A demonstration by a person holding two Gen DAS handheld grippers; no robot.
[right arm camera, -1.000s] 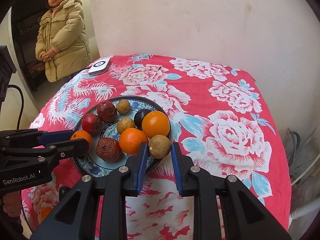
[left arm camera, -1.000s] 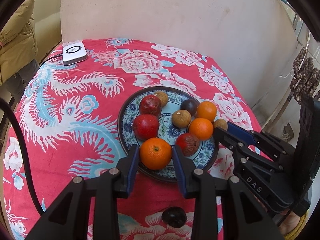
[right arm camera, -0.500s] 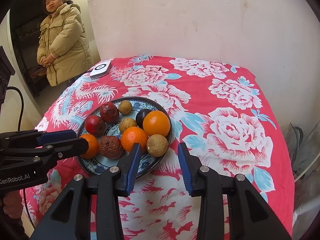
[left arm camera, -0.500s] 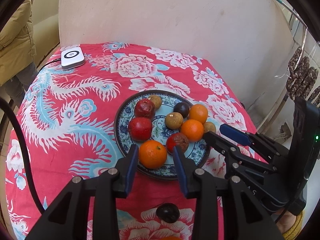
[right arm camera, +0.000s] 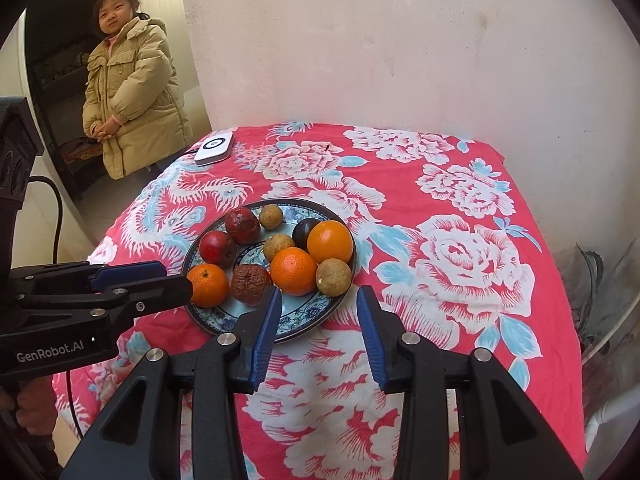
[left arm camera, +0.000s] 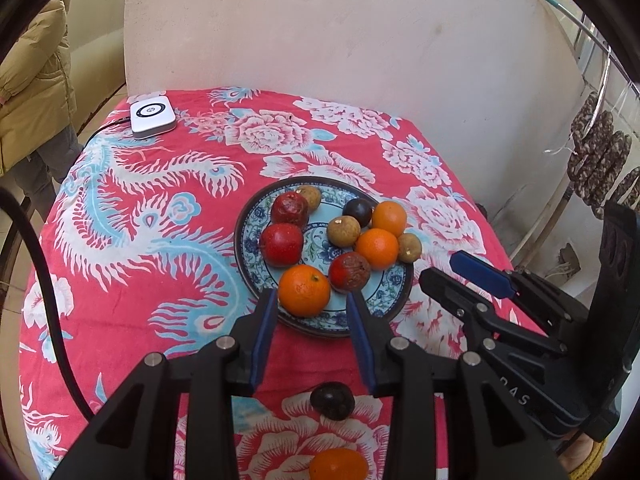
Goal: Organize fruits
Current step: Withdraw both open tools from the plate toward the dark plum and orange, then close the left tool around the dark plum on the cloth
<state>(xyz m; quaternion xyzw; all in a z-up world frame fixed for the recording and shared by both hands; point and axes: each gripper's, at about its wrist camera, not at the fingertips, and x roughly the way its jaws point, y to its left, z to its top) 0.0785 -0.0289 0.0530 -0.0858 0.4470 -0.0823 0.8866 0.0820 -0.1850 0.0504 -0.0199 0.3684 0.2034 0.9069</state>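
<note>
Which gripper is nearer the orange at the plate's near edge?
Left. The left gripper brackets the orange, open; the right gripper is by the plate's other side.

Two fisheye wrist cameras look forward and down along their own black, blue-padded jaws at a counter draped in red floral cloth (left arm camera: 132, 240). The left view sits near the blue patterned plate of fruit (left arm camera: 246, 240), facing the plaster wall; the right view (right arm camera: 192, 256) looks from farther right. Both share the plate, a white device (left arm camera: 152, 116) (right arm camera: 215, 147) and each other's gripper.
</note>
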